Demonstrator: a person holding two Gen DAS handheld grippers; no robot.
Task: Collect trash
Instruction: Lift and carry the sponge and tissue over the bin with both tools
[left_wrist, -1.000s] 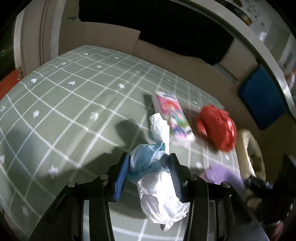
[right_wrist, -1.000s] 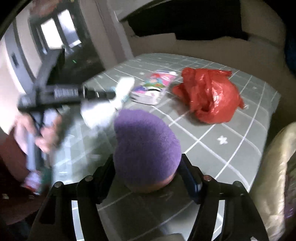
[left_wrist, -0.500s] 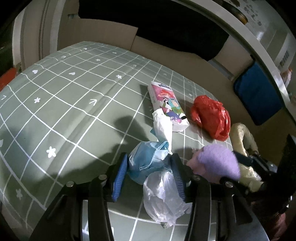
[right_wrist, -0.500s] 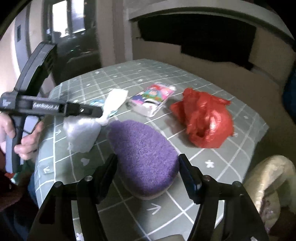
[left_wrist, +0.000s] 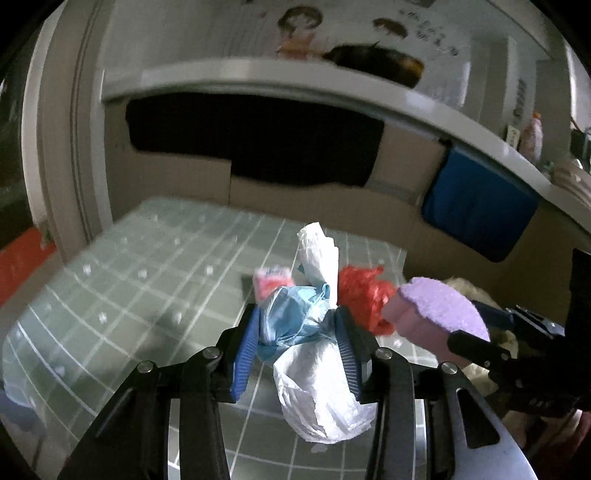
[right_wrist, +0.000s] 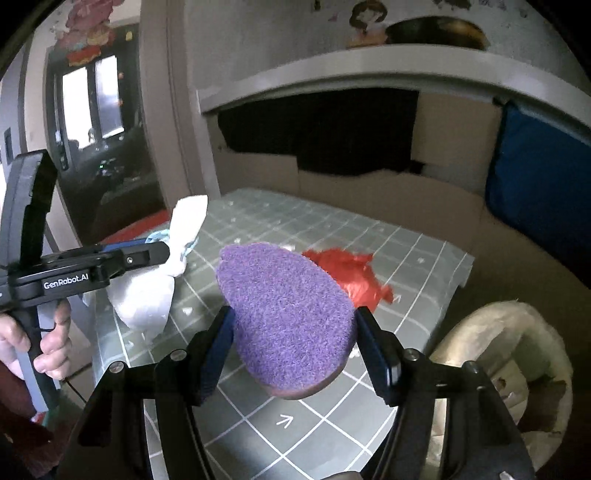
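Pink packet (left_wrist: 274, 283) half hidden behind blue wad (left_wrist: 293, 314) (print blurred), red bag (right_wrist: 347, 271) partly covered

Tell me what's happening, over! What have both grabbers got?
Left gripper clamped on white-and-blue trash bundle. Right gripper clamped on purple sponge. Red bag on table. Nothing blocking.

left gripper (left_wrist: 299, 339): black frame | blue ribbed jaws | silver screws | white "GenRobot.AI" lettering
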